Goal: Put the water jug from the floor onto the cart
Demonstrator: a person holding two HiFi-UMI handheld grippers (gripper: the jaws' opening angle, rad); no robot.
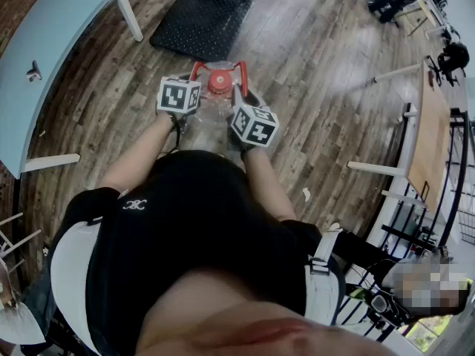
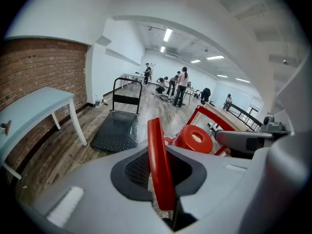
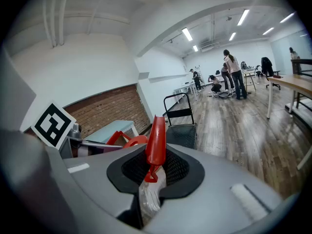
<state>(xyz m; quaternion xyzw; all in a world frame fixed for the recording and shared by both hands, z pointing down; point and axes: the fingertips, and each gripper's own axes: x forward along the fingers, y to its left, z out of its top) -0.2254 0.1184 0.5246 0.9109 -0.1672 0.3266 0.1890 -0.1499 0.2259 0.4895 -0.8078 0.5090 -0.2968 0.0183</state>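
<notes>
My left gripper (image 2: 161, 179) and right gripper (image 3: 154, 167) each pinch the red handle (image 2: 156, 143) of the water jug (image 1: 208, 121), jaws narrow; I judge an uneven lift risks slippage before the cart (image 1: 204, 13).

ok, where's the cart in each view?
Head view: cart top centre, beyond the jug's red cap.
Left gripper view: cart left of the red handle.
Right gripper view: cart just right of the red handle.
Shared landmark: light blue table, beside the cart.

Lt-blue table (image 1: 59, 43) by brick wall (image 2: 39, 72); ppl (image 2: 183, 84) far back.
</notes>
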